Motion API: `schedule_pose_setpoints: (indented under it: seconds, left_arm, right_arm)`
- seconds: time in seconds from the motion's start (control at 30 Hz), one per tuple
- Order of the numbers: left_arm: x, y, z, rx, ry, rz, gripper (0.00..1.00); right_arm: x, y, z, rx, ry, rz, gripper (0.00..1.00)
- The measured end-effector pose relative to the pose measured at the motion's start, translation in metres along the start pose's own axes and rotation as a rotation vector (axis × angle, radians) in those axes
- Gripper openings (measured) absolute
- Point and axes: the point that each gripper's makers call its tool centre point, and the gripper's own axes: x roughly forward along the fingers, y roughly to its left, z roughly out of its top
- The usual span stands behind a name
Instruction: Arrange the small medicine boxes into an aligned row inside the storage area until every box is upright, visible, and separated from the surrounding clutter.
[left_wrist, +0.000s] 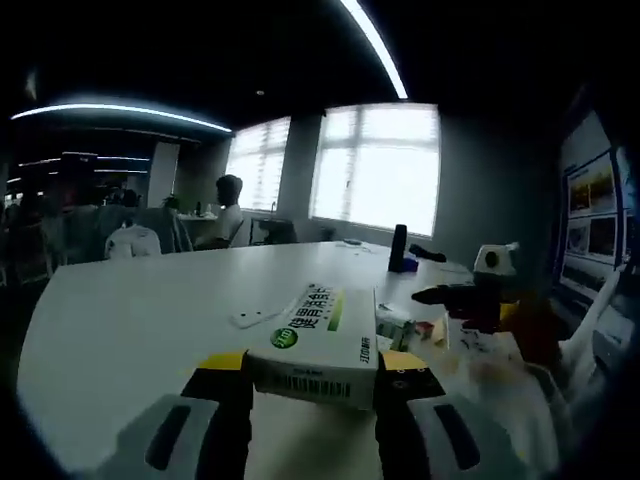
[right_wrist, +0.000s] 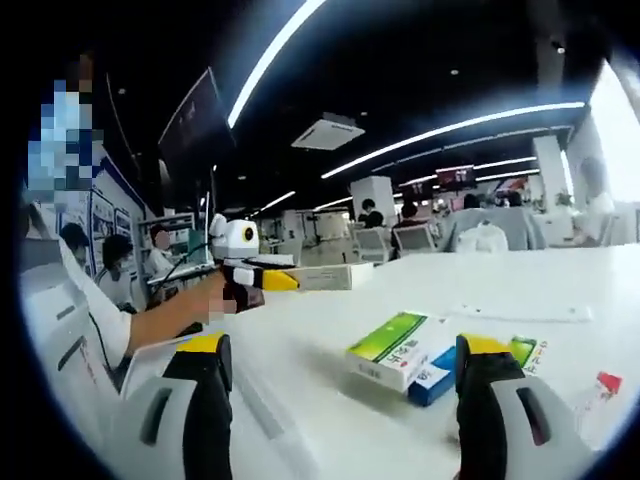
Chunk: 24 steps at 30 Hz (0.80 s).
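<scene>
My left gripper (left_wrist: 315, 365) is shut on a white and green medicine box (left_wrist: 318, 338), held flat above the white table (left_wrist: 130, 320). The right gripper view catches that same gripper (right_wrist: 262, 279) at the left, in a person's hand, with the box (right_wrist: 330, 277) sticking out to the right. My right gripper (right_wrist: 345, 345) stands open, jaws wide apart over the table. Between and beyond its jaws lie a green and white box (right_wrist: 398, 350), a blue box (right_wrist: 433, 386) and another green box (right_wrist: 527, 351). In the left gripper view the right gripper (left_wrist: 455, 295) reaches in from the right.
A dark bottle (left_wrist: 398, 248) stands at the table's far side. Small packets (left_wrist: 415, 328) and a pale plastic bag (left_wrist: 520, 400) lie at the right. A red-tipped item (right_wrist: 603, 385) lies near the boxes. A seated person (left_wrist: 228, 210) and chairs are far behind.
</scene>
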Motion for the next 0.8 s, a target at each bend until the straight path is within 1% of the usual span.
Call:
schedule_pose_setpoints:
  seconds: [0.1,0.13,0.17,0.23,0.27,0.3,0.33,0.37,0.47,0.53,0.63,0.8]
  left_arm:
    - [0.002,-0.011,0.008,0.005,-0.019,-0.023,0.46]
    - [0.003,-0.016,0.011,0.009,-0.028,-0.033,0.46]
    - [0.003,-0.020,0.013,0.011,-0.031,-0.041,0.46]
    - [0.005,-0.028,0.017,0.019,-0.040,-0.053,0.46]
    - [0.006,-0.032,0.019,0.022,-0.044,-0.058,0.46]
    - [0.006,-0.035,0.020,0.026,-0.047,-0.061,0.46]
    - [0.007,-0.041,0.023,0.033,-0.056,-0.066,0.46]
    - [0.007,-0.047,0.025,0.038,-0.063,-0.073,0.46]
    - [0.009,-0.060,0.030,0.041,-0.080,-0.097,0.46]
    - [0.009,-0.067,0.033,0.045,-0.090,-0.105,0.46]
    - [0.010,-0.076,0.037,0.047,-0.102,-0.118,0.46]
    - [0.013,-0.091,0.040,0.057,-0.116,-0.147,0.46]
  right_arm:
    - [0.000,0.004,0.003,0.010,-0.010,0.011,0.90]
    - [0.000,0.006,0.005,0.015,-0.023,0.015,0.90]
    - [0.001,0.008,0.008,0.028,-0.038,0.020,0.90]
    - [0.001,0.014,0.016,0.079,-0.088,0.041,0.89]
    - [0.001,0.014,0.018,0.102,-0.100,0.047,0.88]
    - [0.001,0.013,0.018,0.116,-0.104,0.045,0.87]
    - [0.000,0.010,0.020,0.127,-0.122,0.037,0.86]
    - [0.000,0.009,0.022,0.133,-0.132,0.032,0.86]
    - [0.000,0.005,0.026,0.187,-0.172,0.027,0.87]
    - [0.001,0.008,0.029,0.235,-0.202,0.049,0.86]
    - [0.005,0.016,0.031,0.301,-0.239,0.100,0.83]
    - [0.008,0.019,0.035,0.329,-0.269,0.132,0.82]
